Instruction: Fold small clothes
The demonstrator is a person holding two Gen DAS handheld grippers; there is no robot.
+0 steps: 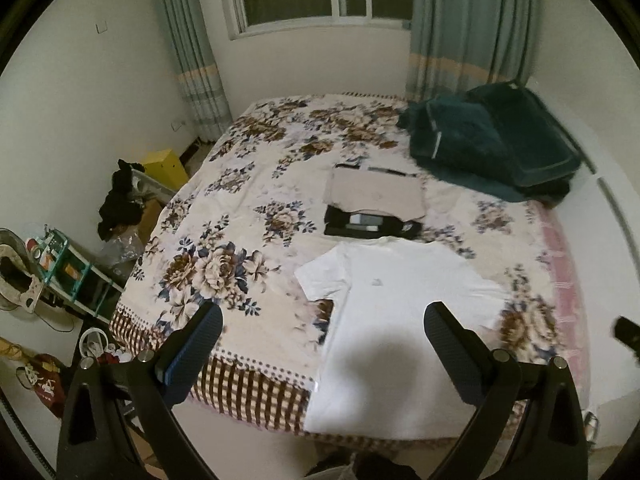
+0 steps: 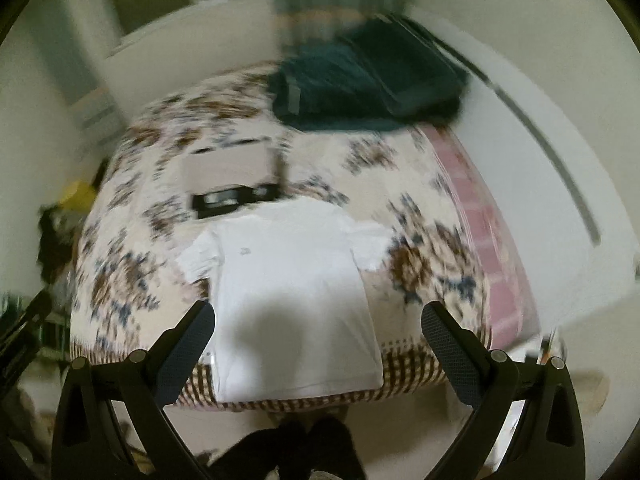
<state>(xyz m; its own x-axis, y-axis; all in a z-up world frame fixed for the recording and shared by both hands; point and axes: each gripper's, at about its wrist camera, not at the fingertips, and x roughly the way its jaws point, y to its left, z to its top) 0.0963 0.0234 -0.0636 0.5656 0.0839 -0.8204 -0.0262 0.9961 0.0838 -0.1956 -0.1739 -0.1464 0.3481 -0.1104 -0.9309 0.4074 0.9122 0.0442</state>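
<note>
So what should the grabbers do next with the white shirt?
Probably lower the left gripper to pinch the left sleeve. The white shirt lies flat and unfolded on the bed, and both the left and the right gripper are open and empty.
</note>
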